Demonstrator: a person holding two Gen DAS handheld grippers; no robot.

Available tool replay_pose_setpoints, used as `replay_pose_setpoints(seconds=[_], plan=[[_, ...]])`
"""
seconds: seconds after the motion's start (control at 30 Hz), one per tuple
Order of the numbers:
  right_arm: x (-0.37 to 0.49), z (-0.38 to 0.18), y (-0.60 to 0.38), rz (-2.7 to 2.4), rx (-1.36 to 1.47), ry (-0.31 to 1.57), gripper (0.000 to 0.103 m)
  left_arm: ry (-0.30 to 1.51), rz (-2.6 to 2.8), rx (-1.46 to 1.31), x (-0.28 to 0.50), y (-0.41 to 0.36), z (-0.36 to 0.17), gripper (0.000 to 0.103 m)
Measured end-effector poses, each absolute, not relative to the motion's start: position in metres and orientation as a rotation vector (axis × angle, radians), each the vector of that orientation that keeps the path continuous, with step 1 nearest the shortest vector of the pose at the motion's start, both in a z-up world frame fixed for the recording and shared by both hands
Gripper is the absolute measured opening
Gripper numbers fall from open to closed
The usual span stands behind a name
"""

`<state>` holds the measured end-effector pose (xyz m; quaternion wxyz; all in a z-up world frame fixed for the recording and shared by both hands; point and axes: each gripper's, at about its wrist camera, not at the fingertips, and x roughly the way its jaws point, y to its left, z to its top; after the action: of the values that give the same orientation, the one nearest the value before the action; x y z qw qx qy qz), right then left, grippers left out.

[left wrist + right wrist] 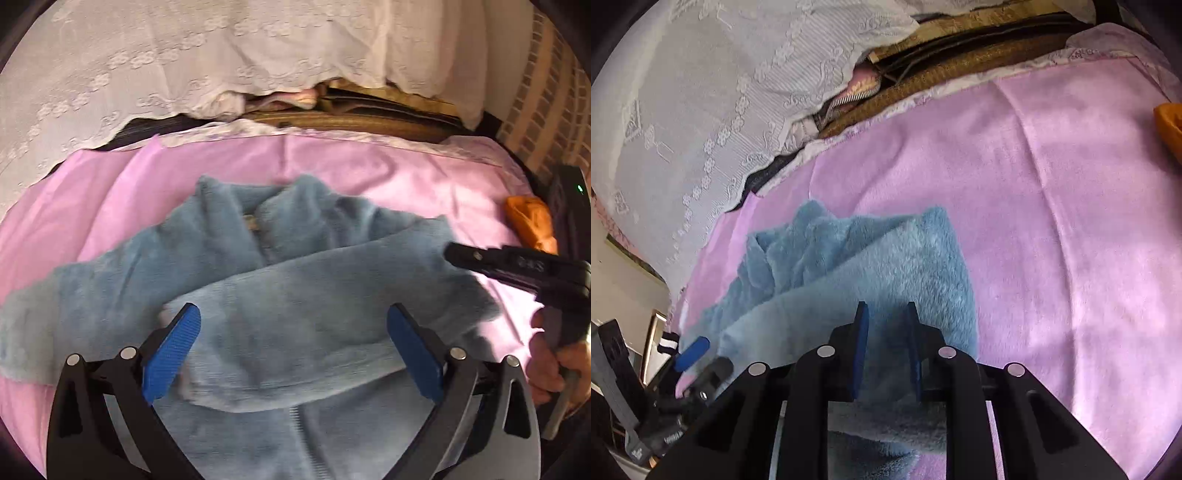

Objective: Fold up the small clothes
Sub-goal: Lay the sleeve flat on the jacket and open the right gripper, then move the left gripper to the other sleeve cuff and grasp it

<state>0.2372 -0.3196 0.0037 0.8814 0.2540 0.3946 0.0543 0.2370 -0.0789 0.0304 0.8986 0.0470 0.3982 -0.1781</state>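
I count one blue fleece jacket lying on the pink blanket and one orange cloth at its edge. My left gripper hangs over the jacket, jaws wide apart, holding nothing. My right gripper tilts down over a folded part — jaws narrow, slightly parted, nothing pinched. White lace cover behind.

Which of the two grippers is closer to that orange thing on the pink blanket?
Right. The right gripper reaches in just below the orange thing, at the blue garment's right edge. The left gripper hovers over the garment's middle, farther away.
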Motion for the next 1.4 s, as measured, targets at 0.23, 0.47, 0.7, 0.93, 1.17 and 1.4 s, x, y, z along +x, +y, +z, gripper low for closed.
replay_pose_setpoints(seconds=[0.23,0.47,0.7,0.93,1.17,1.4], plan=[[0.275,-0.018,-0.346,0.193,0.623,0.882,0.022,0.875,-0.34,0.336,0.251,-0.185,-0.002,0.098],[0.28,-0.028,-0.364,0.158,0.696,0.839,0.006,0.885,-0.335,0.3,0.252,-0.18,-0.02,0.098],[0.246,-0.007,-0.34,0.162,0.585,0.832,0.033,0.909,-0.321,0.251,0.245,-0.15,-0.012,0.098],[0.209,-0.008,-0.324,0.034,0.522,0.818,0.033,0.863,-0.284,0.203,0.229,-0.096,0.009,0.099],[0.181,0.044,-0.215,0.185,0.307,0.756,0.037,0.83,0.005,0.044,0.22,0.101,0.039,0.099],[0.185,0.043,-0.052,0.402,0.078,0.82,0.042,0.927,0.304,-0.465,0.208,0.32,0.028,0.098]])
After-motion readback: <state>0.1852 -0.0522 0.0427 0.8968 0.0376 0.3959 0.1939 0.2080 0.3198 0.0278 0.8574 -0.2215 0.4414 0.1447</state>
